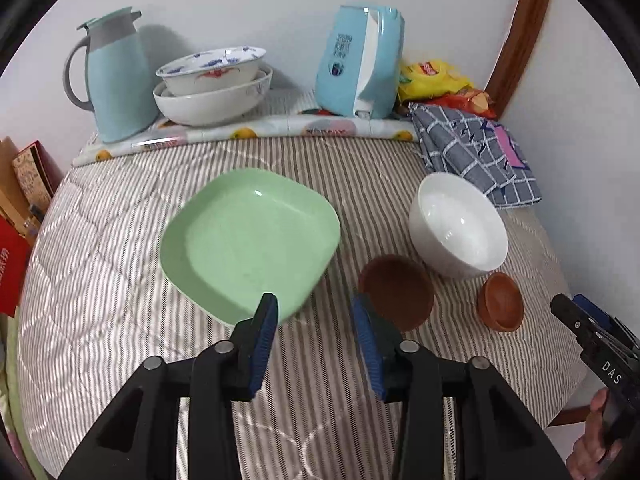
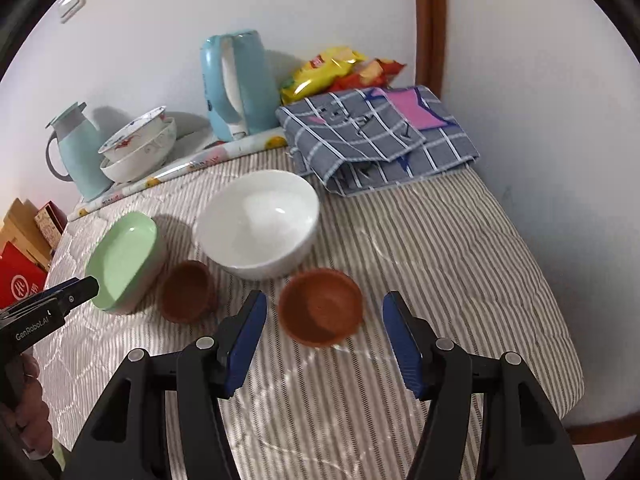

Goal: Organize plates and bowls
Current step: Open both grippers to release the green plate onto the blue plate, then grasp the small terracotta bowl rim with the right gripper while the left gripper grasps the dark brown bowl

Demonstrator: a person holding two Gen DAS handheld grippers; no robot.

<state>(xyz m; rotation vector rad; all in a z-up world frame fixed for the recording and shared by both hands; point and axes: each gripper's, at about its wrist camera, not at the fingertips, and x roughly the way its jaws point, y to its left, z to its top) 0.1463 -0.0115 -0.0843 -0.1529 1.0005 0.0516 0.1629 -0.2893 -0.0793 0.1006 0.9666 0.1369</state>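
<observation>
Both claws gape, holding nothing: left claw (image 1: pixel 314 312) over the square green plate's (image 1: pixel 250 244) near edge, right claw (image 2: pixel 324 312) flanking a small brown bowl (image 2: pixel 320 306). Between sit another brown bowl (image 2: pixel 186 290) and a glossy white bowl (image 2: pixel 260 222) on the striped quilted bench (image 2: pixel 440 260). Only the right view shows a wall switch (image 2: pixel 72 2).

At the back, against the white wall, a pale blue plastic thermos jug (image 1: pixel 114 80) and a light blue electric kettle (image 1: pixel 358 62) stand upright; yellow and red snack bags (image 1: pixel 436 80) lie beside a folded grey checked cloth (image 1: pixel 476 152) on the striped quilted bench cover (image 1: pixel 100 272).
</observation>
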